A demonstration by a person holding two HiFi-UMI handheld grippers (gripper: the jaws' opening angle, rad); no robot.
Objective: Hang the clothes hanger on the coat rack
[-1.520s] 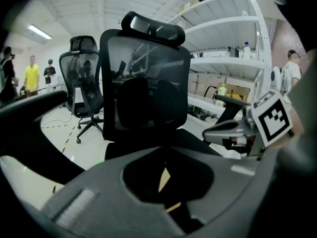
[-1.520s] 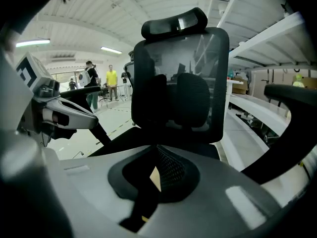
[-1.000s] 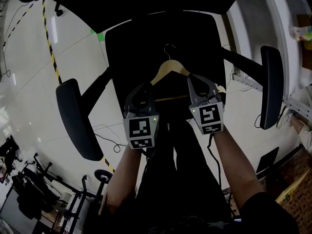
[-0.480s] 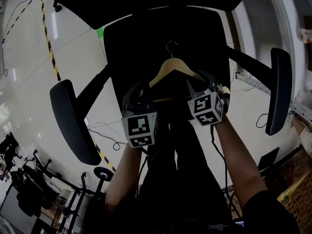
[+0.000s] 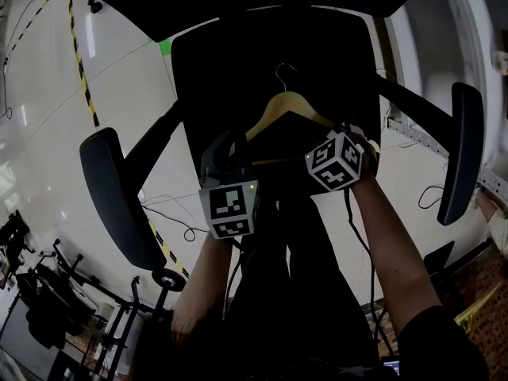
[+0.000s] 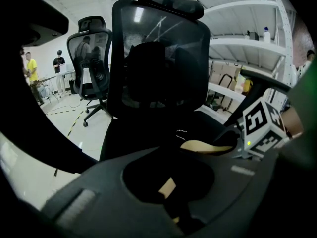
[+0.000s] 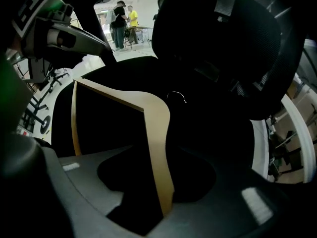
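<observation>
Left gripper (image 5: 228, 151) is clamped on the left arm of the wooden hanger (image 5: 290, 105); its own view shows a sliver of pale wood caught between the closed jaws. Just to its right, the right gripper (image 7: 158, 192) points steeply down with its jaws spread wide, having just been opening. The hanger's other arm runs up between them, with dark gaps on either side of the wood and no pad pressing on it. The hanger's metal hook (image 5: 282, 71) points away from both grippers. Below and ahead of the two grippers lies the black seat (image 5: 238, 62) of an office chair, with the hanger over it. One armrest (image 5: 119, 201) stands out to the left of the left gripper and the other armrest (image 5: 464, 153) to the right of the right gripper. Straight ahead of the left gripper rises the chair's mesh backrest (image 6: 158, 58), topped by a headrest (image 6: 171, 0). Around the chair the floor (image 5: 48, 133) is white and glossy. A yellow-and-black tape line (image 5: 82, 70) crosses it well to the left of the left gripper, a green patch (image 5: 164, 48) sits near the seat's far corner, and a thin cable (image 5: 171, 213) trails beside the left armrest. Farther off on the left stands a second mesh chair (image 6: 91, 53), with people (image 6: 30, 66) standing beyond it. White shelves (image 6: 247, 38) line the wall on the right gripper's side.
</observation>
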